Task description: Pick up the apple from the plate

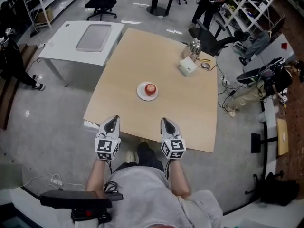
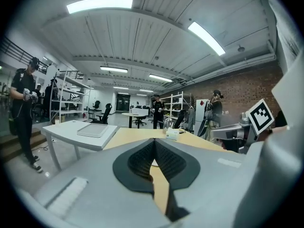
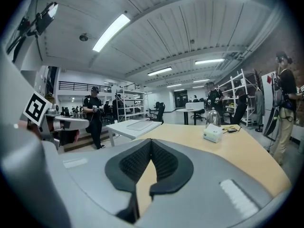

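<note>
open-plan lab or workshop hall. indicators: polished grey floor (image 1: 57, 108), light wooden worktop (image 1: 156, 70), white table (image 1: 61, 49), metal shelving racks (image 1: 244, 6), wheeled office chairs (image 1: 102, 1), brick wall (image 2: 237, 87), ribbed ceiling with strip lights (image 2: 99, 4), cables (image 1: 227, 93) trailing across the floor.

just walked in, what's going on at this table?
A person is at the near edge of the wooden table with a gripper in each hand. The left gripper and right gripper are both at that edge, jaws together and empty. The red apple sits on its white plate mid-table, untouched and well ahead of both. The pickup has not begun.
</note>
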Action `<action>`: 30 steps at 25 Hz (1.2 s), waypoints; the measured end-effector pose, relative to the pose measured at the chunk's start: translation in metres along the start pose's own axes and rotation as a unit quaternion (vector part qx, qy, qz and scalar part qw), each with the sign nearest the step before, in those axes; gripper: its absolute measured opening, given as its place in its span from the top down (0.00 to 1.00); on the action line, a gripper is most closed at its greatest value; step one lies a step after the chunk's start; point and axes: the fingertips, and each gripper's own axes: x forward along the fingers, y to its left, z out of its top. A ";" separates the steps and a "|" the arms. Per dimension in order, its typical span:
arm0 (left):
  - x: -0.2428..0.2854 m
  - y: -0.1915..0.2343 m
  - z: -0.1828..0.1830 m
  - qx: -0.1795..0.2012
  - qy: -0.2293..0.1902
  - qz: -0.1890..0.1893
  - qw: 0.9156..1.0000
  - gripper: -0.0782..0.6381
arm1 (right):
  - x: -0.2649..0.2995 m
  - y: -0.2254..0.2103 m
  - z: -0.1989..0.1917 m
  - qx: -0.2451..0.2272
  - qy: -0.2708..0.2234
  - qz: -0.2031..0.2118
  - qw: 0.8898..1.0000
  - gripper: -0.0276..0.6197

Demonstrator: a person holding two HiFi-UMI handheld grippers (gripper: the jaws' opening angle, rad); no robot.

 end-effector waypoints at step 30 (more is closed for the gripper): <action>0.117 0.025 -0.032 -0.032 0.078 0.009 0.996 0.86 | 0.141 -0.059 -0.036 -0.008 0.085 0.043 0.995 0.95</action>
